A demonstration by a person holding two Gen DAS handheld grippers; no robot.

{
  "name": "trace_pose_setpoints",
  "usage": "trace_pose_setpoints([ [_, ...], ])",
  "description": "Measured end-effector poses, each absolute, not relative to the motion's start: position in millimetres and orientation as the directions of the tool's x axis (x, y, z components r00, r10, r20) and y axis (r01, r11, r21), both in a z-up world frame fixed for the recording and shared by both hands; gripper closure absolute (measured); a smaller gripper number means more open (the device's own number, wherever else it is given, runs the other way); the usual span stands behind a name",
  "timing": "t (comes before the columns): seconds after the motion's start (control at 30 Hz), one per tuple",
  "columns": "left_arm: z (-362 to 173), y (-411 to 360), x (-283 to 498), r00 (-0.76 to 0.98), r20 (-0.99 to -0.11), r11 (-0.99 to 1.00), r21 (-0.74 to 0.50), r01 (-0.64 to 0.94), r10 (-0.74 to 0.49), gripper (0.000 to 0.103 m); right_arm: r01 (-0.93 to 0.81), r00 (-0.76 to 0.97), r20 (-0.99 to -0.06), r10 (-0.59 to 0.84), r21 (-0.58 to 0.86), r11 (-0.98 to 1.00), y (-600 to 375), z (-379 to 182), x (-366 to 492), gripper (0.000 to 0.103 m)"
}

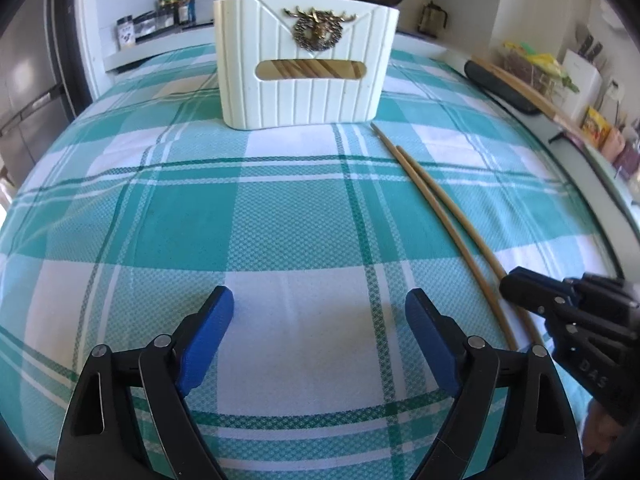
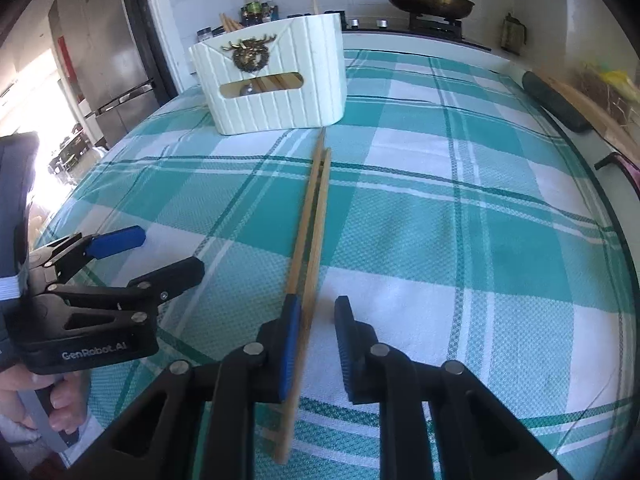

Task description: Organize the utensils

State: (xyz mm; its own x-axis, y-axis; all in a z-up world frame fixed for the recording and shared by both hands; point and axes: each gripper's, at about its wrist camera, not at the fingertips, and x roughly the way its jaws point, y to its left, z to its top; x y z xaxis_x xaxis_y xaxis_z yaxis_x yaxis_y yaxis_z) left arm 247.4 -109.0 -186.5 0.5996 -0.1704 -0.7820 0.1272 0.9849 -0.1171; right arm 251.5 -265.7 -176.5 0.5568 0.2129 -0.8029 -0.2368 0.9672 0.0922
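Two chopsticks (image 2: 316, 208) lie side by side on the checked tablecloth (image 1: 280, 220), their far tips just short of the white utensil holder (image 1: 304, 96), which stands upright with more sticks inside it. Only the right wrist view shows how they sit at the right gripper (image 2: 316, 312): the near ends run between its jaws and rest against the left blue pad, while the right pad stands clear of them, so the claw is narrowly open and not clamped. From the left wrist view that same gripper shows only from the side, low at the right edge, where its grip cannot be judged. The left gripper (image 1: 320, 300) spreads wide over bare cloth with nothing between its pads, well to the left of the pair. Open cloth stretches between both grippers and the holder. A dark pad (image 2: 556, 100) lies along the table's right edge, and a wok (image 2: 428, 0) sits on the stove beyond the far edge. Both grippers tilt downward toward the cloth; the person's fingers (image 2: 60, 400) wrap the left handle.
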Motion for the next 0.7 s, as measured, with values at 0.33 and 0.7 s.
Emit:
trace_pose_setpoints([
  [0.33, -173.5, -157.4, 256.9, 0.599, -0.747, 0.957, -0.200, 0.212, -0.289, 0.015, -0.057, 0.630, -0.775, 0.042, 0.008, 0.998, -297.0, -175.8, 239.1, 0.097],
  [0.7, -184.5, -176.9, 261.2, 0.605, -0.782, 0.974, -0.015, 0.225, -0.152, 0.099, -0.019, 0.632, -0.774, 0.046, 0.043, 0.999, -315.6, -176.2, 235.3, 0.096],
])
